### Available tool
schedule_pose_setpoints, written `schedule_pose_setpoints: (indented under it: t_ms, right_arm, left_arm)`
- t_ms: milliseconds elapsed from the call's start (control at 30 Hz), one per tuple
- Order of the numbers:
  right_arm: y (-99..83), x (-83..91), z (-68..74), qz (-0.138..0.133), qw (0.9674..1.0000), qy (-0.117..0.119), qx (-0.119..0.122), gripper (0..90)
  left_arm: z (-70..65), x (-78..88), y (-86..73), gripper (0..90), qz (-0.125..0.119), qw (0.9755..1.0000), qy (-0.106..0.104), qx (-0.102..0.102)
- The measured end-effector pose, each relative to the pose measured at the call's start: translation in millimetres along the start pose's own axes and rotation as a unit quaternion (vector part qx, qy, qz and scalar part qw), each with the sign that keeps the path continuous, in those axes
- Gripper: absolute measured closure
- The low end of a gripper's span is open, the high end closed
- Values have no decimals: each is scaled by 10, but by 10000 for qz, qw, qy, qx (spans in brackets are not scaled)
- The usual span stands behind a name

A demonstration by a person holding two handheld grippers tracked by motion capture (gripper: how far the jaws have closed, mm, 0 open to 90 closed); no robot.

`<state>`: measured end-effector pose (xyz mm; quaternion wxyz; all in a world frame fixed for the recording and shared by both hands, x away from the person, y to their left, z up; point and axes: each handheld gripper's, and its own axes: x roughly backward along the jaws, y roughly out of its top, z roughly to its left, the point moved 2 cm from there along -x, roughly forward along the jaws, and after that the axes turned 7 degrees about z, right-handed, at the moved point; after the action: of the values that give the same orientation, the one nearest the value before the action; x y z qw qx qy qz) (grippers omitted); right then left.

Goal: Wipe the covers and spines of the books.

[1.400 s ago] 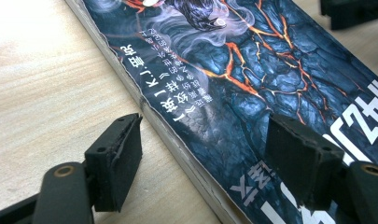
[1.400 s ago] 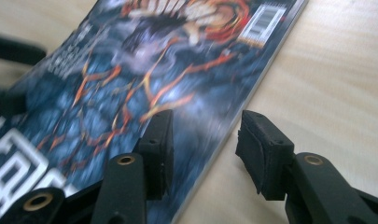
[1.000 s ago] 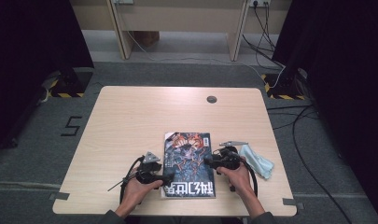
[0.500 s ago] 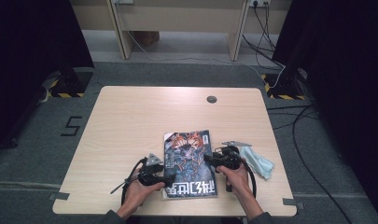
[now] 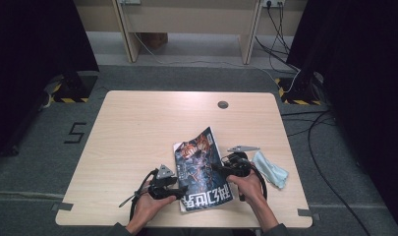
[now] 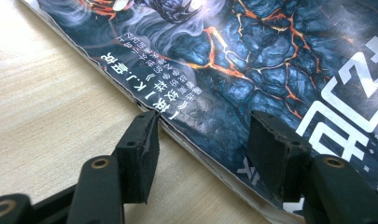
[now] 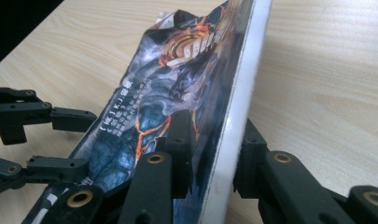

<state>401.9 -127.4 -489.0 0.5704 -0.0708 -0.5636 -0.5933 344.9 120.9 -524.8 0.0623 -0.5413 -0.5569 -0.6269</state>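
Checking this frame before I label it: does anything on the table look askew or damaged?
The book sits askew: its right edge is lifted off the table, clamped by the right gripper. Its cover corner looks crumpled. The left gripper straddles the other edge, open.

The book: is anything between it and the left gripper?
No. The left gripper straddles the book's near edge with open jaws, nothing visible between. The right gripper already clamps the opposite edge, lifting it.

High view looks forward and down over your desk (image 5: pixel 137 128). Both gripper views sit close along their jaws, sharing the book (image 6: pixel 252 60).
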Motion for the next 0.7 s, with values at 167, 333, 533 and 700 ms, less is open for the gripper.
schedule_pose_setpoints:
  t_ms: [167, 333, 533, 700]
  right_arm:
    - [8, 30, -26, 71, 9999, -59, 107, 730]
    - [2, 42, -76, 94, 9998, -85, 149, 747]
    - [-1, 43, -88, 150, 9994, -85, 284, 752]
    - [4, 68, -77, 192, 9987, -68, 465, 757]
  left_arm:
    - [-8, -1, -5, 432, -13, 10000, 17, -18]
    - [-9, 0, -3, 432, -1, 10000, 22, -36]
    - [10, 23, 26, 395, 77, 9998, 69, -146]
    - [143, 132, 107, 355, -256, 9992, 285, -84]
